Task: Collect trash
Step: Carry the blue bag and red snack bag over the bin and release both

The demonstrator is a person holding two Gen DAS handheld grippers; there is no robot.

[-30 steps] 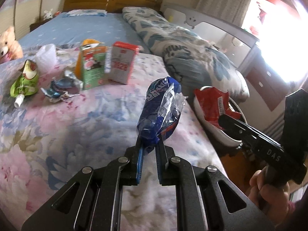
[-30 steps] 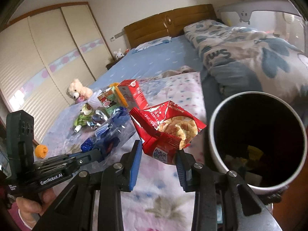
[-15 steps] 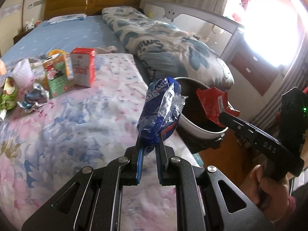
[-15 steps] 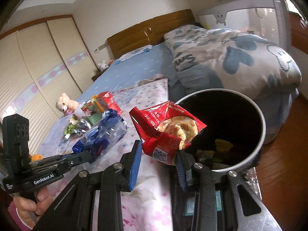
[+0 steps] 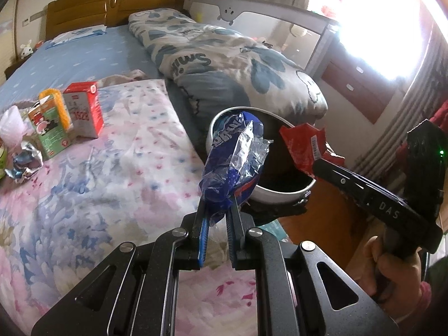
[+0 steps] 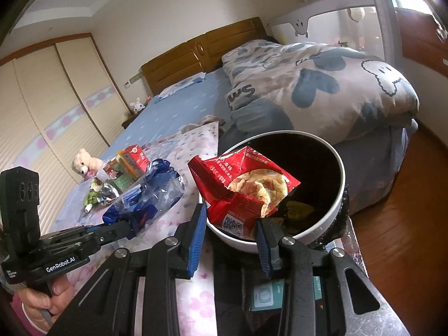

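Observation:
My left gripper (image 5: 217,212) is shut on a crumpled blue and clear plastic wrapper (image 5: 233,162), held up at the near rim of a round white bin (image 5: 280,194) with a dark inside. My right gripper (image 6: 231,218) is shut on a red snack bag (image 6: 240,187) that hangs over the bin (image 6: 340,193). From the left wrist view the red bag (image 5: 303,147) and the right gripper sit over the bin's right side. The right wrist view shows the blue wrapper (image 6: 148,193) and left gripper (image 6: 131,225) to the left of the bin.
More trash lies on the floral bedspread (image 5: 117,173): a red carton (image 5: 84,109), a green carton (image 5: 49,128), crumpled foil (image 5: 23,159) and a clear bag (image 5: 11,120). A folded quilt (image 5: 224,64) lies behind the bin. Wooden floor (image 6: 406,224) is to the right.
Both grippers have moved from over the bedspread toward the bin, carrying their wrappers. The red bag now hangs over the bin's opening and the blue wrapper stands at its rim.

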